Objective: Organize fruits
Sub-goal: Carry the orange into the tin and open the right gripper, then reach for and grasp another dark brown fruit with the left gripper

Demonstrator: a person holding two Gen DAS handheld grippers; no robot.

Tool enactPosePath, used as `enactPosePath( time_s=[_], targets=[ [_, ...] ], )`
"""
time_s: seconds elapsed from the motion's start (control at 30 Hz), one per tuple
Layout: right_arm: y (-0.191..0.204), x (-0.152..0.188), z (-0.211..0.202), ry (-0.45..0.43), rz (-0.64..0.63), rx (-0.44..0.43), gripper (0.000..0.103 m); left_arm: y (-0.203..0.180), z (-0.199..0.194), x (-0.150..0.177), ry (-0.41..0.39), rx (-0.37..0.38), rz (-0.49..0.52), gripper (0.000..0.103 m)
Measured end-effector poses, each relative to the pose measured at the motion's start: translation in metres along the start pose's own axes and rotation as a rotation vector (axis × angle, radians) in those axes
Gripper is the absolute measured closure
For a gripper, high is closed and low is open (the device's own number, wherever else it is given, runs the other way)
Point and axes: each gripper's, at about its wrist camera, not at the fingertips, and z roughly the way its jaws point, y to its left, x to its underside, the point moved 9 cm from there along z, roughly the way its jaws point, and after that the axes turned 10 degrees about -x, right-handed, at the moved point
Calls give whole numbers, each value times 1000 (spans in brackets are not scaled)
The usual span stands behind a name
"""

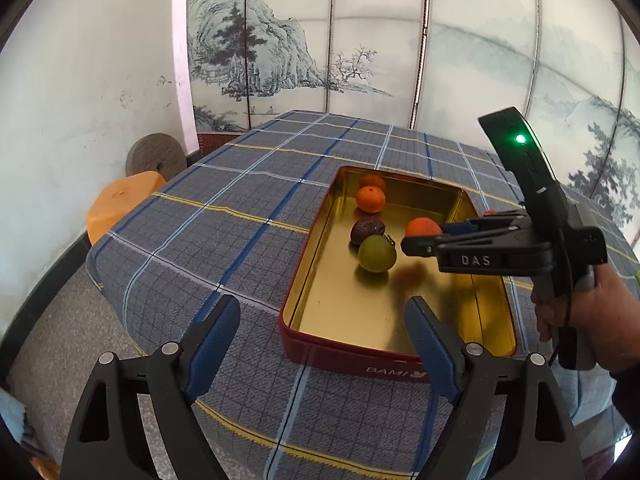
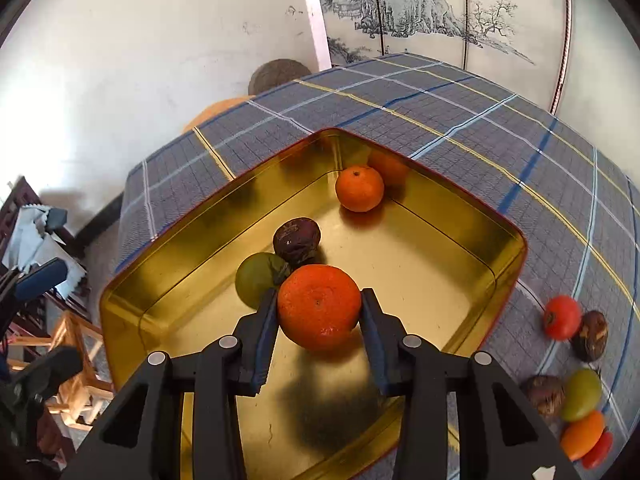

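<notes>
A round orange mandarin (image 2: pixel 319 306) sits clamped between the right gripper (image 2: pixel 320 312) fingers, hanging above the gold-lined rectangular tin (image 2: pixel 508 236), with a green fruit (image 2: pixel 256 284) and a dark wrinkled fruit (image 2: pixel 296 240) just beyond the fingertips. The left gripper (image 1: pixel 324 320) fingers stand released and empty, spread over the tin's near corner on the plaid-covered surface (image 1: pixel 224 216).

We see a glossy gold metal tin (image 2: pixel 460 216) on the bench's matt woven check cloth (image 2: pixel 460 120); our tool's (image 2: pixel 320 308) black plastic looks matt.

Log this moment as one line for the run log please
right tool: shut on orange, above tin | left tool: open, empty | in tin: three fruits
</notes>
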Motion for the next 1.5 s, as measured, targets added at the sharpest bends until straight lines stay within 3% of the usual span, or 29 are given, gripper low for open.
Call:
enactPosePath(
  time_s=[0.23, 0.47, 0.73, 0.87, 1.07, 1.27, 1.5],
  targets=[
    [-5, -4, 2, -13, 2, 16, 63, -5, 2, 4, 7, 6, 11, 17],
    [-2, -10, -5, -67, -3, -5, 46, -8, 4, 5, 14, 5, 25, 16],
    [-3, -11, -40, -189, 17, -37, 28, -14, 4, 7, 23, -1, 45, 16],
    [-9, 2, -59, -227, 38, -42, 26, -18, 3, 7, 23, -4, 61, 16],
    [-39, 55, -100, -259, 97, 19, 20, -30, -3, 5, 12, 1, 103, 16],
    [-111, 133, -155, -255, 230, 195, 19, -69, -18, -4, -41, 61, 221, 16],
    [-188, 212, -221, -290, 407, 348, 19, -155, -36, -16, -49, 262, 409, 16]
  ],
)
